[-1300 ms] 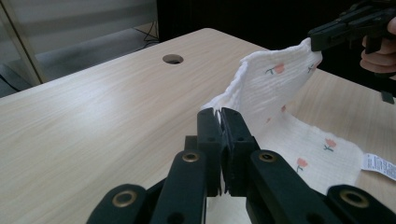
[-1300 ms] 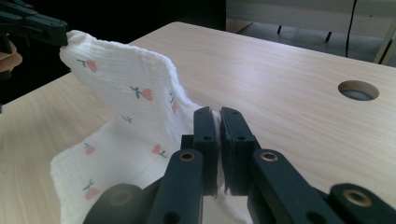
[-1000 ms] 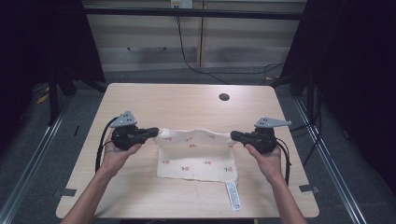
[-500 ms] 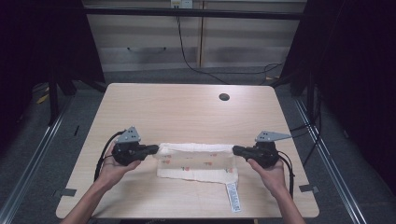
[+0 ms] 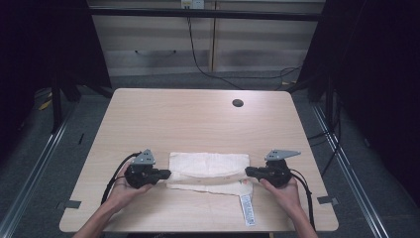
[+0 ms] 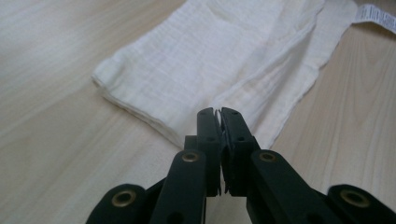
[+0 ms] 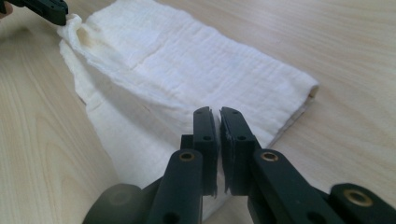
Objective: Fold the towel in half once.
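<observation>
A white cloth (image 5: 208,171) lies folded into a long band on the near half of the wooden table (image 5: 198,124). A printed label (image 5: 249,210) sticks out from its near right corner. My left gripper (image 5: 166,173) is shut on the cloth's left end, and a sliver of white fabric shows between its tips (image 6: 218,114). My right gripper (image 5: 249,172) is shut on the right end, its tips (image 7: 218,114) pinched over the cloth (image 7: 187,65). Both sit low over the tabletop. The left gripper (image 7: 46,9) also appears far off in the right gripper view. The cloth (image 6: 210,56) and label (image 6: 378,14) run away from the left jaws.
A dark round hole (image 5: 237,103) sits in the far right part of the table. Bare wood lies beyond the cloth and at both sides. Cabinets and cables stand behind the table, and a cable trails from each gripper toward the near edge.
Both hands have come down and toward the near edge with the cloth's corners. The cloth's lifted edge has been laid over, so it now lies as a narrower folded band.
</observation>
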A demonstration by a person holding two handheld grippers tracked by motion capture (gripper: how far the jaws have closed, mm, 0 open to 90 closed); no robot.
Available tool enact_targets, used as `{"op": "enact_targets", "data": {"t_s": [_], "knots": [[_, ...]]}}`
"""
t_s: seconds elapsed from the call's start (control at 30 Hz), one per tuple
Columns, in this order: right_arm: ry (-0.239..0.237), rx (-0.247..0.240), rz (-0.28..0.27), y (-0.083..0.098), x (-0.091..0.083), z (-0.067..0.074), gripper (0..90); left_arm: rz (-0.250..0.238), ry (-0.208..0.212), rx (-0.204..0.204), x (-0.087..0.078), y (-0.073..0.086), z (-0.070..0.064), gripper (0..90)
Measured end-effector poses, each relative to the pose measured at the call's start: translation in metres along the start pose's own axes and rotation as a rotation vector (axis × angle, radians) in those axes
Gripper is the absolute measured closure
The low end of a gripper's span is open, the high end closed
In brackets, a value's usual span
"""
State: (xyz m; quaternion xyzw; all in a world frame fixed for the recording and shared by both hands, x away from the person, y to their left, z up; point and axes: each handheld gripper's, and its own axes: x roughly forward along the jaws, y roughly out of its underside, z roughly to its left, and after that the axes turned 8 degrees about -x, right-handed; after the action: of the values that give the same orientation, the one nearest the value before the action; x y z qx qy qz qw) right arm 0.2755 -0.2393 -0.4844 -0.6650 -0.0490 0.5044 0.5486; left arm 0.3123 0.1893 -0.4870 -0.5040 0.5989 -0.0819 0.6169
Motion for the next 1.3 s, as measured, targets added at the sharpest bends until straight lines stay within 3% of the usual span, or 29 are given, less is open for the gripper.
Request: {"op": "enact_targets", "data": {"t_s": [0.17,0.37,0.57,0.7,0.8,0.87,1.0,1.07,1.1,1.3], "knots": [[-0.004,-0.003,0.021,0.001,0.002,0.004,81.4,0.012,0.029,-0.008,-0.001,0.005,-0.003,82.7],[-0.009,0.015,0.002,-0.001,0.001,0.004,74.6,-0.037,0.041,-0.038,-0.010,0.003,0.003,74.4],[0.028,0.048,-0.032,-0.004,-0.004,0.001,64.9,-0.106,0.033,-0.048,-0.024,-0.002,0.007,64.4],[0.039,0.056,-0.056,-0.008,-0.006,-0.003,64.3,-0.092,0.016,-0.066,-0.018,-0.003,0.011,63.7],[0.055,0.033,-0.048,-0.016,-0.002,-0.005,67.1,-0.054,-0.010,-0.066,-0.005,-0.011,0.017,64.7],[0.059,0.013,-0.048,-0.021,0.006,-0.009,71.5,-0.074,-0.022,-0.101,0.004,-0.017,0.021,65.6],[0.048,0.004,0.014,-0.024,0.031,-0.013,72.5,-0.045,-0.021,-0.085,0.019,-0.021,0.019,66.9],[0.041,-0.002,0.047,-0.025,0.041,-0.014,72.3,-0.019,-0.083,-0.063,0.026,-0.017,0.018,70.3],[0.038,0.000,0.052,-0.025,0.045,-0.015,72.2,-0.006,-0.068,-0.060,0.029,-0.016,0.019,70.5],[0.054,-0.009,0.085,-0.020,0.047,-0.012,76.3,0.003,-0.076,-0.050,0.027,-0.011,0.021,73.7]]}}
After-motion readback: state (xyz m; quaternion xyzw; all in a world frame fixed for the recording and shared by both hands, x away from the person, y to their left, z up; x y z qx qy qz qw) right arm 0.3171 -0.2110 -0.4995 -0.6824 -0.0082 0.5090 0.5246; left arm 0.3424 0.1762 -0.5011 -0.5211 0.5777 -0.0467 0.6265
